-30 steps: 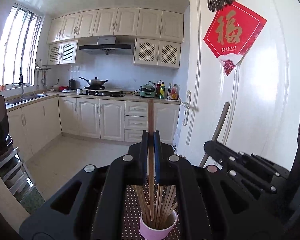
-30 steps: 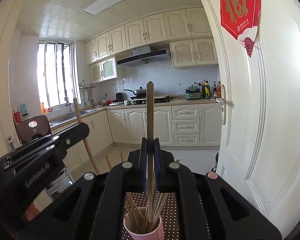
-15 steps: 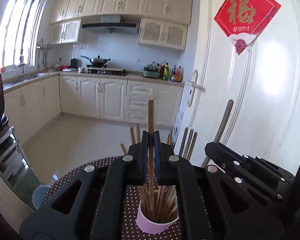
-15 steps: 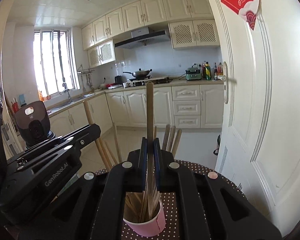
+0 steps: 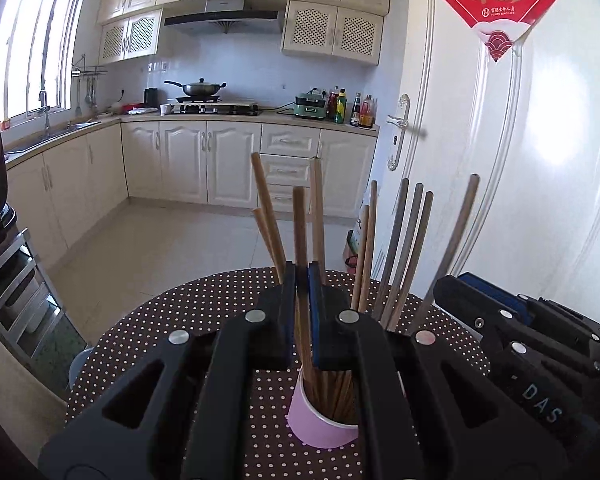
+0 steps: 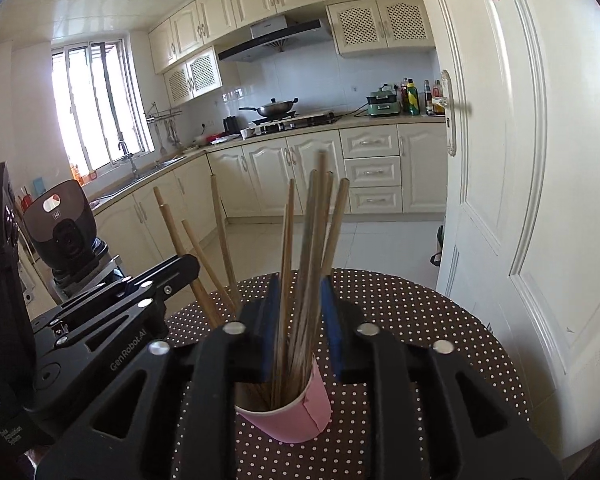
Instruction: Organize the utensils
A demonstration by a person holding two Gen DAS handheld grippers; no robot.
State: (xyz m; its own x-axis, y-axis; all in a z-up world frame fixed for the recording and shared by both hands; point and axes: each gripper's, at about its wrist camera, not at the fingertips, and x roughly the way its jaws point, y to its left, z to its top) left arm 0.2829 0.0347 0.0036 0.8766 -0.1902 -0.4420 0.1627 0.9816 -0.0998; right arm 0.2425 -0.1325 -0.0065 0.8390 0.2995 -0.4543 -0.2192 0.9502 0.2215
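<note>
Chopstick (image 5: 300, 240) (upright) in left gripper (image 5: 302, 280)

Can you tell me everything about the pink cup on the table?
The pink cup looks like a paper cup, pink outside and brownish inside, with a seam down its side. It stands upright on the brown tablecloth with white dots, just below both grippers. It is full of long wooden chopsticks that lean and fan out above its rim. The left gripper is shut on one chopstick whose lower end goes down into the cup. The right gripper has just been opening, with chopsticks loose between its blue pads.
</note>
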